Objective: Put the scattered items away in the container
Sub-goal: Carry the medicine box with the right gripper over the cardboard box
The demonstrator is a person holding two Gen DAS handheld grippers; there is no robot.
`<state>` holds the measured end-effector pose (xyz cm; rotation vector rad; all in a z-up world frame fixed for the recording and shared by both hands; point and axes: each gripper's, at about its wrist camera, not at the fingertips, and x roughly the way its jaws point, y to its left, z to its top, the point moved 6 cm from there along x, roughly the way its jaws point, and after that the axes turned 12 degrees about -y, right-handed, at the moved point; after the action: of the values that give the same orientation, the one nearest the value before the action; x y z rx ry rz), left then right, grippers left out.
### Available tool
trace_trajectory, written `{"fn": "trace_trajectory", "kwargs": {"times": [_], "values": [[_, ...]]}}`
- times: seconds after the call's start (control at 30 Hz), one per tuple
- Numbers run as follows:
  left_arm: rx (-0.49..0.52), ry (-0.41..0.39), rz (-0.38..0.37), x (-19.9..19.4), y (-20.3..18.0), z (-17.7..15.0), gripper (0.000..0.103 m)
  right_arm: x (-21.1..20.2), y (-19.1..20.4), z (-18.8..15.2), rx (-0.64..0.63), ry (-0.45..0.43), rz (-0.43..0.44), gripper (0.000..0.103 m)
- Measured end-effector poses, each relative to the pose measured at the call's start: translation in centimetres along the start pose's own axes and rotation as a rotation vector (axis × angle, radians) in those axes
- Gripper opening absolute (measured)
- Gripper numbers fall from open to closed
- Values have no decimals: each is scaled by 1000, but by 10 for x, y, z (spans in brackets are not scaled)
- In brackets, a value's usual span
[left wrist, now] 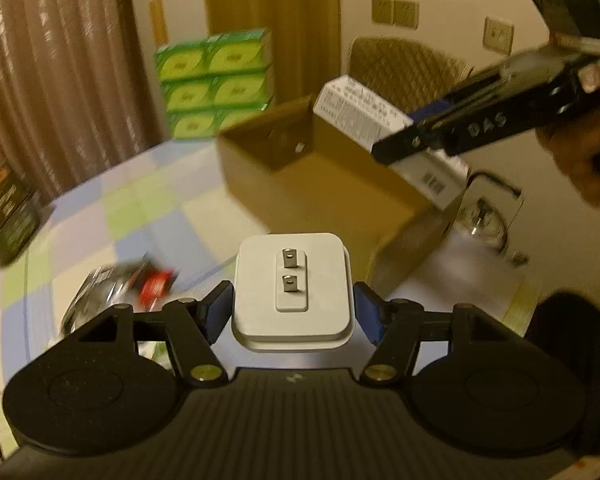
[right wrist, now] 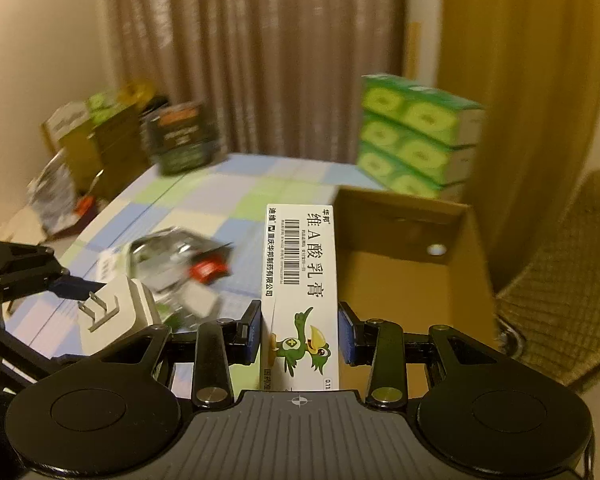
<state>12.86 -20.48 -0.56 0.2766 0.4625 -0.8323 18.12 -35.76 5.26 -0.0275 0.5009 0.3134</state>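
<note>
White charger (left wrist: 292,288) and ointment box (right wrist: 300,292) held above open cardboard box (left wrist: 319,184).

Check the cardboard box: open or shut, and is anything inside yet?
Open: the cardboard box has no lid over it and its visible brown floor is bare. The near corner is hidden, so cannot tell there.

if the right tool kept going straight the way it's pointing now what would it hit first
Most likely the open cardboard box. The right tool, holding the white carton, points forward and down toward the box's inside, with nothing visible in between. Depth is hard to judge in this view, so it may meet the near wall first.
</note>
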Motion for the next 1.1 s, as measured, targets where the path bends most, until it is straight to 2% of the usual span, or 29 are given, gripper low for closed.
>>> {"fn": "trace_trajectory", "kwargs": {"times": [0.2, 0.47, 0.83, 1.07, 1.1], "values": [[-60, -53, -35, 42, -17, 44, 60, -9, -52, 4, 78, -21, -67, 35], [-118, -84, -69, 90, -31, 75, 60, 7, -94, -1, 166, -16, -96, 35], [-141, -43, -101, 140, -41, 69, 60, 36, -125, -20, 245, 22, -109, 35], [-128, -30, -120, 153, -45, 61, 60, 44, -135, -34, 282, 43, -115, 35], [-130, -30, -117, 154, -45, 61, 65, 44, -136, -34, 284, 44, -116, 35]]}}
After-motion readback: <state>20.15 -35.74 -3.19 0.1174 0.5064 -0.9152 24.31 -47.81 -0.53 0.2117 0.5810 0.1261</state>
